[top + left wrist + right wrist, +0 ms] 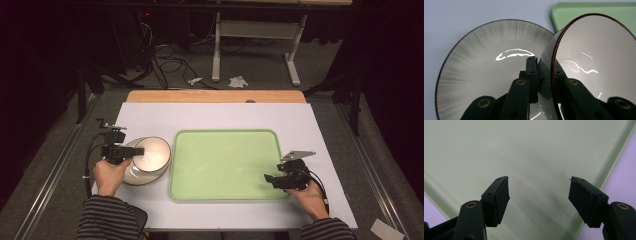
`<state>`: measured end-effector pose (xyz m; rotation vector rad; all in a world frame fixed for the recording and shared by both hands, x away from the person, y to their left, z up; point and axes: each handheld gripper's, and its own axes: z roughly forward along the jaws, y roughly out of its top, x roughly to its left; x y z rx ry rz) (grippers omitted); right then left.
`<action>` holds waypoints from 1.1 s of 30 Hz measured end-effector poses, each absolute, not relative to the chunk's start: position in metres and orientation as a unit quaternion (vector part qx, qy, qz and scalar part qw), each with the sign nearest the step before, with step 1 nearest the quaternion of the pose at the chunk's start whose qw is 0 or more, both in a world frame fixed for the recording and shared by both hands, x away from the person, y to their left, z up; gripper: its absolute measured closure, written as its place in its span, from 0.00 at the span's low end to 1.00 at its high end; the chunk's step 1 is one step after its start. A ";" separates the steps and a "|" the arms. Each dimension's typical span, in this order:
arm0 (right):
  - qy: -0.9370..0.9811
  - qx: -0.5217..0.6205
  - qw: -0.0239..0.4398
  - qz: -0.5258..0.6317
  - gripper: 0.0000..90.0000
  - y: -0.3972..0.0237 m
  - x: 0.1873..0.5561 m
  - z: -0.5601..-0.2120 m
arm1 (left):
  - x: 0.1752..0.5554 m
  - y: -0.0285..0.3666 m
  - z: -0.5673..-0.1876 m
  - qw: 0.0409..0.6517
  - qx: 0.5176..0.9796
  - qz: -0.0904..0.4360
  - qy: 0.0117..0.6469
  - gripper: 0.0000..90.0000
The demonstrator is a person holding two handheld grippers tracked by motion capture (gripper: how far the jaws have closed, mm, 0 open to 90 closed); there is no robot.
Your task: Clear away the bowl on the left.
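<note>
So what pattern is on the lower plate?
Grey streaks radiating from centre to its dark rim on the lower plate, clearest in the left gripper view.

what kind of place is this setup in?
Probably a lab or recording workshop, not a kitchen: loose cables on the grey floor, a metal-legged bench behind, and a table with a white sheet, dark surroundings.

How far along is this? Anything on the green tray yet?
Early stage. Nothing looks placed: the green tray is bare. In hand: the left gripper has its jaws clamped on the rim of a lifted, tilted plate, above a second plate lying on the table left of the tray. The right gripper hangs open over the tray's corner. Likely left: moving both plates onto the tray.
</note>
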<state>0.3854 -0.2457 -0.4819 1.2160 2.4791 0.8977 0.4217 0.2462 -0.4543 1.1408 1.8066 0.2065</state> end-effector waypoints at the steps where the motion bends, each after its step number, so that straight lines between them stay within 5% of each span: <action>1: 0.848 0.416 0.119 0.307 0.38 -0.246 0.386 -0.482 | 0.422 0.244 -0.453 0.479 0.468 0.084 0.738 0.91; 20: 0.845 0.423 0.116 0.306 0.38 -0.248 0.387 -0.482 | 0.420 0.201 -0.436 0.502 0.516 0.049 0.693 0.90; 33: 0.844 0.426 0.116 0.304 0.38 -0.249 0.387 -0.482 | 0.435 0.135 -0.427 0.489 0.584 0.026 0.648 0.91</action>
